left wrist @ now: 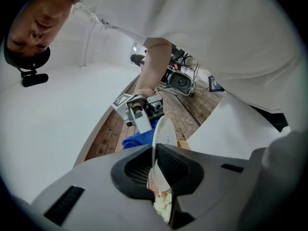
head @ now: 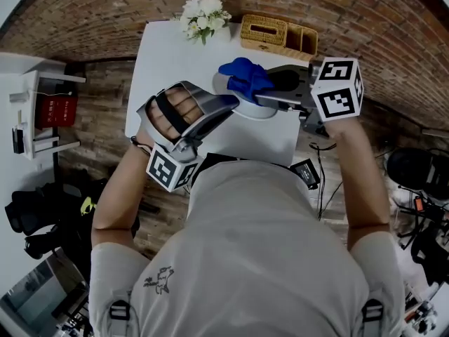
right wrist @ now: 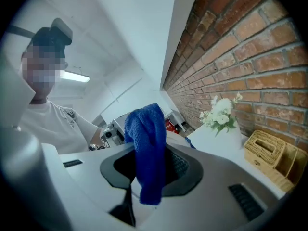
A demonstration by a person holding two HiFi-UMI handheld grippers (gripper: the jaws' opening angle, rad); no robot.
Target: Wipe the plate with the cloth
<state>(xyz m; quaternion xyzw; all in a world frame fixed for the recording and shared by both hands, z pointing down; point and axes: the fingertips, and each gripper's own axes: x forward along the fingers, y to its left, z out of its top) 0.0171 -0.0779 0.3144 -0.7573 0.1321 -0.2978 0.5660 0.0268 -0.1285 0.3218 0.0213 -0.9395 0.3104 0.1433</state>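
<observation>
Over the white worktop [head: 175, 55], set on a brick floor [head: 95, 104], you hold both tools above its near half, with white flowers [head: 203, 12] and a wicker basket [head: 277, 35] at the far edge and a white shelf unit [head: 35, 111] off to your left. Your left gripper [left wrist: 156, 174] has its fingers [left wrist: 179, 166] clenched on the rim of the white plate [left wrist: 161, 137], which stands edge-on between them, lifted off the worktop. Your right gripper [right wrist: 149, 170] has its fingers [right wrist: 182, 163] grasping the blue cloth [right wrist: 147, 143], a bunched fold rising above them and a tail hanging below. From the head view the cloth [head: 245, 79] lies against the upper side of the plate [head: 256, 112], the two tools meeting from opposite sides. Only the right gripper view shows the brick wall [right wrist: 240, 47] rising behind the flowers [right wrist: 219, 113] and the basket [right wrist: 269, 153], plus a ceiling light. Only the left gripper view shows how thin the plate's rim sits in the grip, with the cloth [left wrist: 139, 139] and the right gripper [left wrist: 139, 112] just behind it
</observation>
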